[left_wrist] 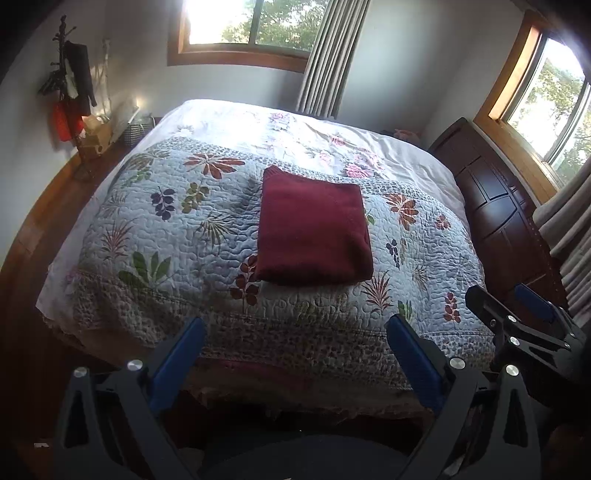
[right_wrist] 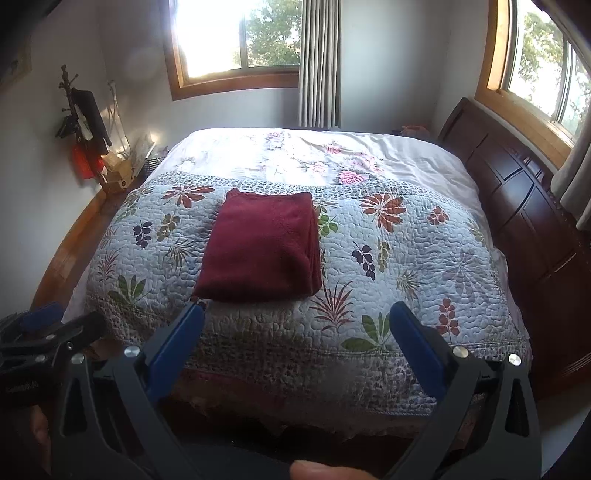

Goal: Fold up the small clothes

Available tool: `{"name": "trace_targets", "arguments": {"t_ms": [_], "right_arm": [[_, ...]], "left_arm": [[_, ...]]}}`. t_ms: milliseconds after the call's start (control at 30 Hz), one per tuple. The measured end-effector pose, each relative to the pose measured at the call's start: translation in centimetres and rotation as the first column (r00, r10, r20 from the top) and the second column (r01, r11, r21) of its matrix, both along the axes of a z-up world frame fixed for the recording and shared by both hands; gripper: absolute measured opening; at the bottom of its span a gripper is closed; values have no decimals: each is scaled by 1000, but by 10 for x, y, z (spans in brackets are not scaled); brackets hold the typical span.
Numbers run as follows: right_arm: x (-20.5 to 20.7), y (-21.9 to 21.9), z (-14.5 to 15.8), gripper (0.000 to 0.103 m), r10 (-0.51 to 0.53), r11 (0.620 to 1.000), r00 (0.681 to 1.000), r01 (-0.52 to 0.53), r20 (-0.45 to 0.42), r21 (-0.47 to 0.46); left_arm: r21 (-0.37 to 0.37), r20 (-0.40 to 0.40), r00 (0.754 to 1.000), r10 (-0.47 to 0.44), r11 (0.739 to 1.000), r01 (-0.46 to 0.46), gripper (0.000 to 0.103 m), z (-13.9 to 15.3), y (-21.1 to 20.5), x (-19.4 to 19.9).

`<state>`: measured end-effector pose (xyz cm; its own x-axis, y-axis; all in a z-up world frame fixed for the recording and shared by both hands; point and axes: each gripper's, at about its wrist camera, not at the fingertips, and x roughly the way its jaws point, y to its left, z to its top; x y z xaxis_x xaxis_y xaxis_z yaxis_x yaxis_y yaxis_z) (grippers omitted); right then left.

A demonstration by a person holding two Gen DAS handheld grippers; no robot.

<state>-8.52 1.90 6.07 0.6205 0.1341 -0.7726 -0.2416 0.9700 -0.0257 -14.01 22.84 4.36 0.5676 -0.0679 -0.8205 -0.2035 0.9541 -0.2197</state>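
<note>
Garment: a maroon folded cloth lies on the floral quilt of the bed, centre of both frames, its long axis running away from the cameras. Left tool and right tool both gape wide, holding nothing, low in frame short of the bed's near edge. In the right view the cloth's near-left corner sits just above that tool's left finger, so the right tool seems nearer.

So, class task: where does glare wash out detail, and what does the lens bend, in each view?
Left wrist view: the far window blows out white, bleaching the white floral sheet; the wooden floor edge curves. Right wrist view: same window glares; the dark wooden headboard bows.
</note>
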Motion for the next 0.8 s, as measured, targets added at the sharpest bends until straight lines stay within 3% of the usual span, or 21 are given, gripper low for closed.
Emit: {"name": "trace_targets", "arguments": {"t_ms": [800], "right_arm": [[11,4,-1,100,6,1000,1000,-6,-12,-17]], "left_arm": [[6,1,1000,-16,1000,16,99,0,1,11]]}}
